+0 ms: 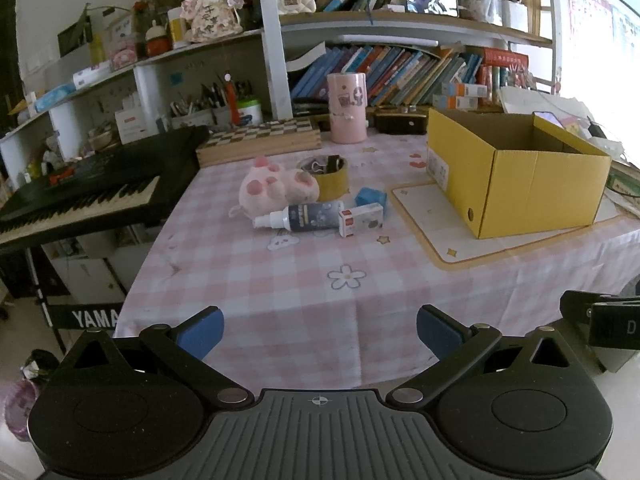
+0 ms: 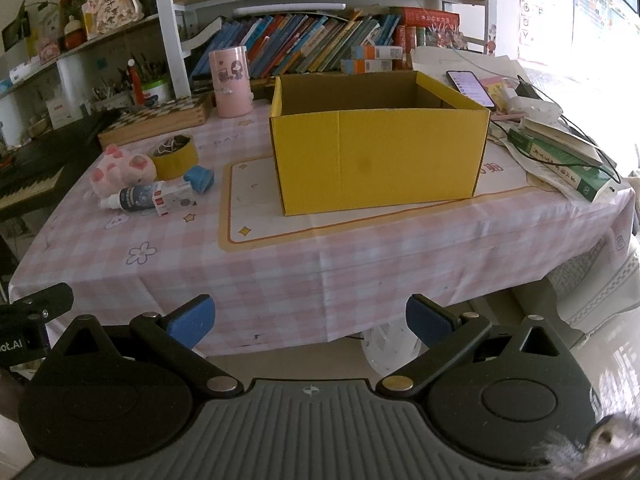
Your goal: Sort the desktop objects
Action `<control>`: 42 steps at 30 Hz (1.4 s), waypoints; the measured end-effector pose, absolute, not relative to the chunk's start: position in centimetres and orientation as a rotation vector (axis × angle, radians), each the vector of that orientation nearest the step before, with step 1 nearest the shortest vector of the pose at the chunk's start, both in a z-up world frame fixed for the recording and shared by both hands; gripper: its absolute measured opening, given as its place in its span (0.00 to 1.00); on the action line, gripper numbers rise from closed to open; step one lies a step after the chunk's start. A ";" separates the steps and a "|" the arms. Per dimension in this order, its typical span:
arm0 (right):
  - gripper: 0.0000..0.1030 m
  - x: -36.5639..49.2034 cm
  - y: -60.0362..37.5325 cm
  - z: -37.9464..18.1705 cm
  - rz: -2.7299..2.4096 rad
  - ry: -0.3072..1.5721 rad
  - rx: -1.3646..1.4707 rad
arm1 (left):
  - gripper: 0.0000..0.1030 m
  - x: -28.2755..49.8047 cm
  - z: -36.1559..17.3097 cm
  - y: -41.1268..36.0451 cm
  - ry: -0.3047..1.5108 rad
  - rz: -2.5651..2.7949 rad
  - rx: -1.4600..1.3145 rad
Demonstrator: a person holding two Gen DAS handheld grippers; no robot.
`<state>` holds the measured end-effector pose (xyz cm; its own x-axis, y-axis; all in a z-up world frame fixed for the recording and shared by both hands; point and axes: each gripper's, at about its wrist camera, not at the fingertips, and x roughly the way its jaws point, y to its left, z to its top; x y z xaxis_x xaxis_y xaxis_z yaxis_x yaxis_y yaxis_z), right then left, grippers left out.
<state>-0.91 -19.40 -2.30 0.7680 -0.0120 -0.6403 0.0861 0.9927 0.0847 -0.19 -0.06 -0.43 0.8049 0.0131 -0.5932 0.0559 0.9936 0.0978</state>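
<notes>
I hold left gripper [image 1: 320, 330] and right gripper [image 2: 311, 320] wide open, empty; soft pink plush toy [image 1: 276, 188] looks light, squashy, grab mid-body

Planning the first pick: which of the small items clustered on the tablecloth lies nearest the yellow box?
The blue block. It sits at the cluster's box-side edge, just off the mat under the yellow box; the spray bottle, small carton, plush toy and tape roll lie farther away.
</notes>
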 end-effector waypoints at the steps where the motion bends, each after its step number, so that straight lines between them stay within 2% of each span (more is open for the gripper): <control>1: 1.00 -0.9 -19.4 -2.3 -0.053 0.693 0.111 | 1.00 -0.2 -0.4 -0.1 0.635 -0.023 0.113; 42: 1.00 -0.5 -19.3 -2.4 -0.043 0.698 0.111 | 1.00 -0.2 -0.2 -0.9 0.638 -0.030 0.141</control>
<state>-0.52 -19.29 -2.39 0.7658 -0.0024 -0.6431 0.0768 0.9932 0.0877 -0.16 -0.85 -0.16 0.8032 0.0151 -0.5955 0.0715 0.9900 0.1215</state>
